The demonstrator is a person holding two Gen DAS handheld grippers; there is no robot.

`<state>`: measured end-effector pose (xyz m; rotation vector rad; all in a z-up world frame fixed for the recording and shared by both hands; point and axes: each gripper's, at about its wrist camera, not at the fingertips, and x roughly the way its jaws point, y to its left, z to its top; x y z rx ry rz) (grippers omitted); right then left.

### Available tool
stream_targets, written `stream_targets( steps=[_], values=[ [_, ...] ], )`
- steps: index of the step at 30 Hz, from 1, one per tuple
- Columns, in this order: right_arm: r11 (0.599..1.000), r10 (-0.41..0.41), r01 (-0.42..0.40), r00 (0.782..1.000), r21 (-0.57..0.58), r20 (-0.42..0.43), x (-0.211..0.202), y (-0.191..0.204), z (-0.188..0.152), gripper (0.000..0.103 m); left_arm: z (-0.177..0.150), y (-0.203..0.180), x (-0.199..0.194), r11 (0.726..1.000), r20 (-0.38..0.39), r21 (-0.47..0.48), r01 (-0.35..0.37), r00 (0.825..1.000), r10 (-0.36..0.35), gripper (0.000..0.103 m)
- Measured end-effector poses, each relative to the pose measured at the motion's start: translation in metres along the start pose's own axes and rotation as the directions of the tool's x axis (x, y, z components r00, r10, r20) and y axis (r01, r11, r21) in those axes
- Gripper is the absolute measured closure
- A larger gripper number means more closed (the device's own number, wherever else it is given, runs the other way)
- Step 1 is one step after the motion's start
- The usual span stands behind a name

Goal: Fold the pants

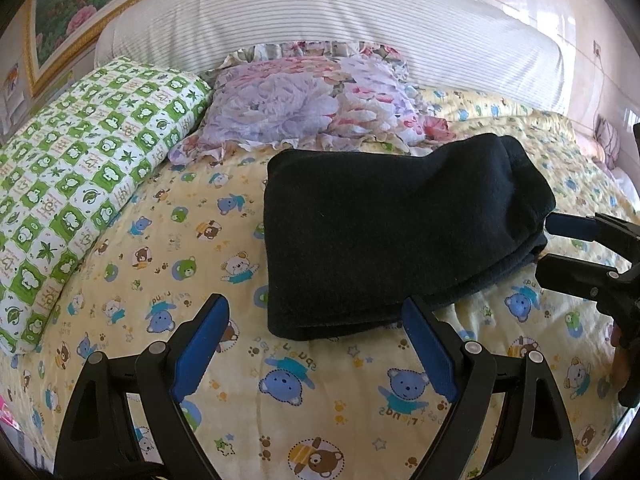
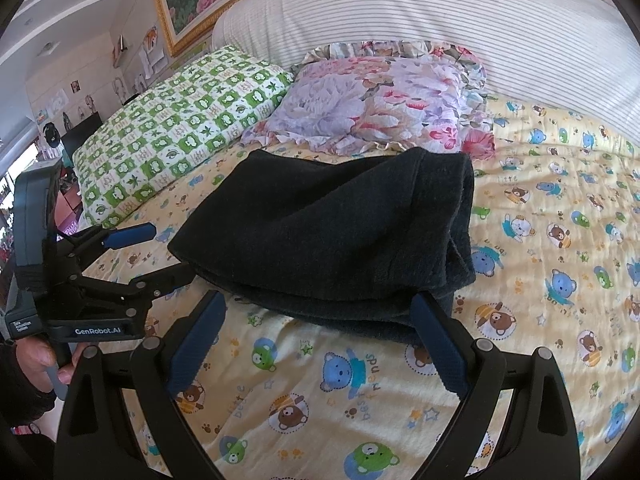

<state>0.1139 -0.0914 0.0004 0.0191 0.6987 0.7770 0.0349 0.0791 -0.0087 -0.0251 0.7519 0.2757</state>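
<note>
The dark navy pants lie folded into a thick rectangle on the yellow teddy-bear bedspread; they also show in the right wrist view. My left gripper is open and empty, its blue-padded fingers just short of the bundle's near edge. My right gripper is open and empty at the bundle's near edge. In the left wrist view the right gripper stands open at the bundle's right end. In the right wrist view the left gripper stands open at the bundle's left corner.
A green-and-white patterned pillow lies at the left. A floral ruffled pillow lies behind the pants. A striped white headboard and a gold-framed painting are behind. The bedspread extends right of the pants.
</note>
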Motion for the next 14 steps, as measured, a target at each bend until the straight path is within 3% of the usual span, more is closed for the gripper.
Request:
stream_targets(
  steps=[14],
  values=[
    [0.999, 0.008, -0.010, 0.999, 0.036, 0.031, -0.013, -0.003, -0.004, 0.009, 0.006, -0.006, -0.005, 1.000, -0.022, -0.007, 0.008, 1.000, -0.008, 0.014]
  ],
)
